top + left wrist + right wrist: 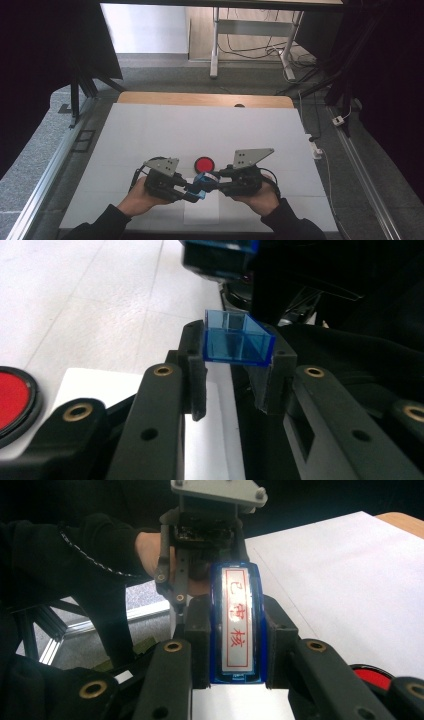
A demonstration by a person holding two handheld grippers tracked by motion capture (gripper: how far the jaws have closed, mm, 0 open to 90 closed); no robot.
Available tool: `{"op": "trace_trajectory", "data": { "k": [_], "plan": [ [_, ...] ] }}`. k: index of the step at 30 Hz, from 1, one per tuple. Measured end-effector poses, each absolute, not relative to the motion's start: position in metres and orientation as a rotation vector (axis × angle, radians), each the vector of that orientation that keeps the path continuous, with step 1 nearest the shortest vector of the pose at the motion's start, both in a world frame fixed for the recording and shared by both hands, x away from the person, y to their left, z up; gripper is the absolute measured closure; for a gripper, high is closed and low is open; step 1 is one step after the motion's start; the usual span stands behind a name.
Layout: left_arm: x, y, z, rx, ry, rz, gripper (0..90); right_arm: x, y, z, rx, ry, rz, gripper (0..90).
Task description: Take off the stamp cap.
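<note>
My left gripper [235, 372] is shut on a small clear blue cap [239, 340], its open side facing up. My right gripper [236, 640] is shut on a blue stamp [236, 625] that has a white label with red characters. In the high view both grippers meet tip to tip near the table's front edge: the left gripper [196, 194] with the cap [199, 193] and the right gripper [210, 182] with the stamp [204, 179]. Cap and stamp are close together. A round red ink pad [204, 164] in a black rim lies just beyond them.
A white mat [150, 135] covers the table, with a wooden strip [200, 99] along the far edge. A small white sheet [201, 212] lies under the grippers. The ink pad [10, 397] is low at the left of the left gripper view. Metal rails run along both sides.
</note>
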State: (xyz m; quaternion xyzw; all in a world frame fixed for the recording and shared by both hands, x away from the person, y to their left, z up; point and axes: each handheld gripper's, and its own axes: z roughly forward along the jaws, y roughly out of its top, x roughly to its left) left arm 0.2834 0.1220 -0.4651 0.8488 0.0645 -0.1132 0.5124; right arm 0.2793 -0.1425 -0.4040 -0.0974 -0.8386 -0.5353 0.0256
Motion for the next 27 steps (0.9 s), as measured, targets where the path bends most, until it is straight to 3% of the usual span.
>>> {"op": "trace_trajectory", "data": {
  "k": [27],
  "plan": [
    [0.264, 0.151, -0.456, 2.089, 0.379, -0.037, 68.3, 0.276, -0.145, -0.403, -0.329, -2.65, -1.686, 70.3]
  ]
}}
